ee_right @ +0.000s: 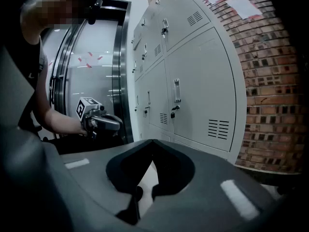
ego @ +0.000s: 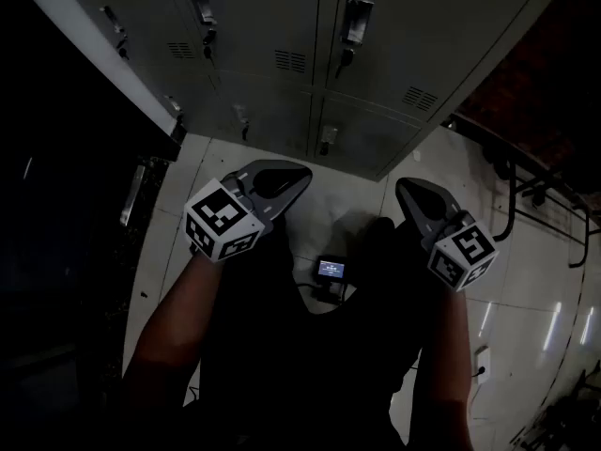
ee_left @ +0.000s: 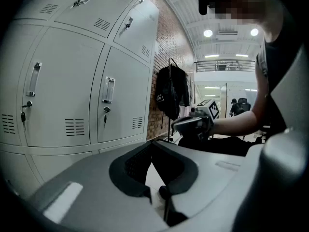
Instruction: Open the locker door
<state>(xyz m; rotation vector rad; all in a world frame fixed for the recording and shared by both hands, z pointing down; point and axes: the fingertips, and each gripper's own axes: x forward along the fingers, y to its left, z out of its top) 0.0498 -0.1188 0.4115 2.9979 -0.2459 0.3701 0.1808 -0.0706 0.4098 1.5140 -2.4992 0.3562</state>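
Holding a gripper in each hand, a person is facing a bank of grey lockers [ego: 413, 36]. The left gripper [ego: 299, 175] is pointing slightly downward toward the lockers without touching them. Its two jaws are pressing together at the tips and gripping nothing. The right gripper [ego: 406, 188] is sitting level with it, well apart to the side, and is tilting down in the same way. Its jaws are likewise meeting at the tips with nothing between them. A marker cube [ego: 221, 219] is riding at the rear of the left gripper, near the hand.

Every locker door in view is sitting shut. In the left gripper view, a door [ee_left: 123, 95] with an upright handle [ee_left: 108, 90], a lock below it and a small vent is standing beyond the closed jaws. The right gripper view is showing a similar door [ee_right: 200, 91] ahead, also shut, with a brick wall [ee_right: 275, 81] running just beside the lockers' end.

A dark bag [ee_left: 171, 95] is hanging on a rack next to the brick wall, past the lockers. On the pale tiled floor [ego: 526, 280], between the two arms, a small device [ego: 331, 271] with a lit screen is glowing.
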